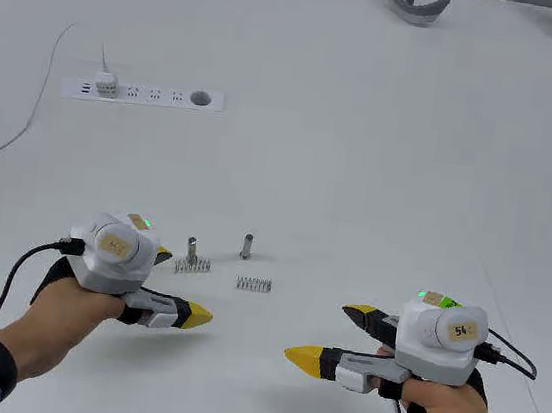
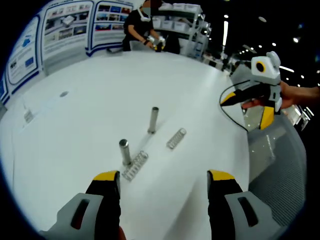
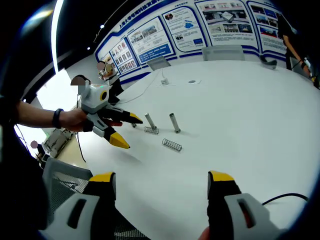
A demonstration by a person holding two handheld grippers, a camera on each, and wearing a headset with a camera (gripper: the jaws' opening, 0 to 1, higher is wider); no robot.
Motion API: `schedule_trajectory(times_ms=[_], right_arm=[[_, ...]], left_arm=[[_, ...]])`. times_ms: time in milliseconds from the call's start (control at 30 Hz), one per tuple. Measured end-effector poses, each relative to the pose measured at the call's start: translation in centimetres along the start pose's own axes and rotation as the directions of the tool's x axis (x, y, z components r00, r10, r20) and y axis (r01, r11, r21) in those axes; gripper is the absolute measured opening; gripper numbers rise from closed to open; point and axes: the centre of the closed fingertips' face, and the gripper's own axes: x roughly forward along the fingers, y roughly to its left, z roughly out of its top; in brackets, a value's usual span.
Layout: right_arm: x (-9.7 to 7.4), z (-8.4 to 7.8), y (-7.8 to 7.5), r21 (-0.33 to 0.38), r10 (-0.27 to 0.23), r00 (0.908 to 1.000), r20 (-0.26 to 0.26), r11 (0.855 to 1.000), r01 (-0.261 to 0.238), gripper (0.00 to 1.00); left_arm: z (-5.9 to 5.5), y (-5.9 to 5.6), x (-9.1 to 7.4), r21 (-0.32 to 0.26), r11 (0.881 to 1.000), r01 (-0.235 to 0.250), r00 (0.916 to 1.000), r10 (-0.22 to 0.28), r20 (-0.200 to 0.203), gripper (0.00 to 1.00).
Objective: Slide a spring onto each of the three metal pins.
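The left tongs [image 2: 163, 176] and right tongs [image 3: 163, 176] are spread wide, holding nothing. Mid-frame, a spring [image 1: 192, 266] seems to touch a pin [image 1: 192, 249]. A power strip [image 1: 144, 94] lies upper left.

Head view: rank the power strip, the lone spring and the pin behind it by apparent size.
1. Power strip, clearly largest.
2. Lone spring and pin: nearly alike, spring slightly longer; the upright pin is foreshortened, so no firm order.
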Motion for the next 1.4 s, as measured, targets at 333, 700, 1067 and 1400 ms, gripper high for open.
schedule_trajectory(times_ms=[333,700,1067,1400], right_arm=[[-0.4,-0.2,0.0,0.013,-0.003,1.0000,0.001,1.000,0.003,0.76],[-0.2,-0.2,0.1,0.020,-0.001,1.0000,0.001,1.000,0.001,0.75],[-0.1,-0.4,0.3,0.021,0.005,0.9999,-0.009,1.000,-0.005,0.75],[-0.3,0.1,0.0,0.017,-0.004,1.0000,-0.006,1.000,0.004,0.74]], left_arm=[[-0.5,0.3,1.3,-0.029,1.000,0.006,0.9998,-0.007,-0.017,0.70],[-1.3,-0.1,1.3,-0.007,1.000,0.009,0.9992,-0.010,-0.040,0.58],[-2.1,1.1,1.4,0.011,0.999,-0.052,0.9961,0.053,-0.070,0.36],[-2.2,2.5,1.7,0.073,0.988,-0.137,0.9842,0.144,-0.103,0.12]])
